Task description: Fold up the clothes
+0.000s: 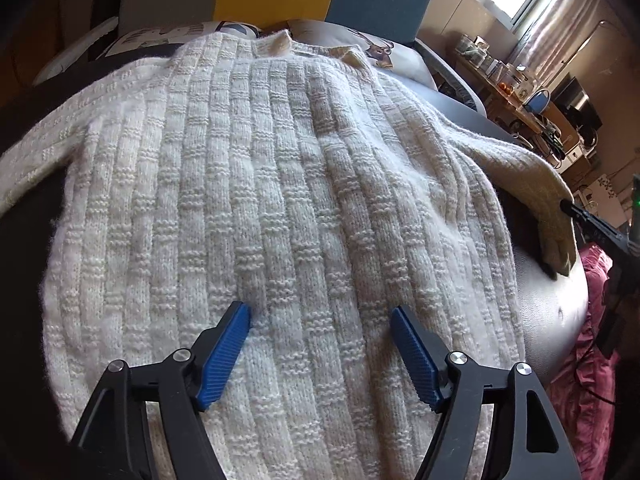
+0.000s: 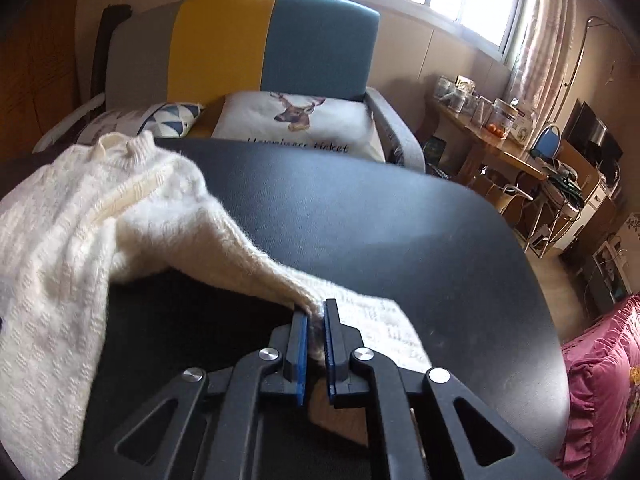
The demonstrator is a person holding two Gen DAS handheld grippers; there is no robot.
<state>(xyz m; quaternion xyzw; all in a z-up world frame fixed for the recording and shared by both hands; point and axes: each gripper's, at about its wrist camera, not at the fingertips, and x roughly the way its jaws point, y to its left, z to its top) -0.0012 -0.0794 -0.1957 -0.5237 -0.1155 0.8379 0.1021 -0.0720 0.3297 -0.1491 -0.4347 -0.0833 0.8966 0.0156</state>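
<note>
Cream knit fills the left wrist view: a ribbed sweater [image 1: 256,184] lies spread flat on a dark table [image 1: 560,304], its long axis running from the hem near the camera to the collar [image 1: 280,42] at the far edge, toward the sofa [image 2: 272,44]. The ribs run the same way. The left gripper [image 1: 320,320] hangs just above the lower body of the sweater with its blue-padded jaws set wide apart, nothing between them.

One sleeve [image 2: 248,248] stretches off the sweater's right side, slanting across the bare tabletop toward the near right. The right gripper [image 2: 315,320] has its jaws drawn narrow and clamped on that sleeve near the cuff, whose end drapes past the fingers. A deer-print cushion [image 2: 298,124] sits on the sofa behind the table.
</note>
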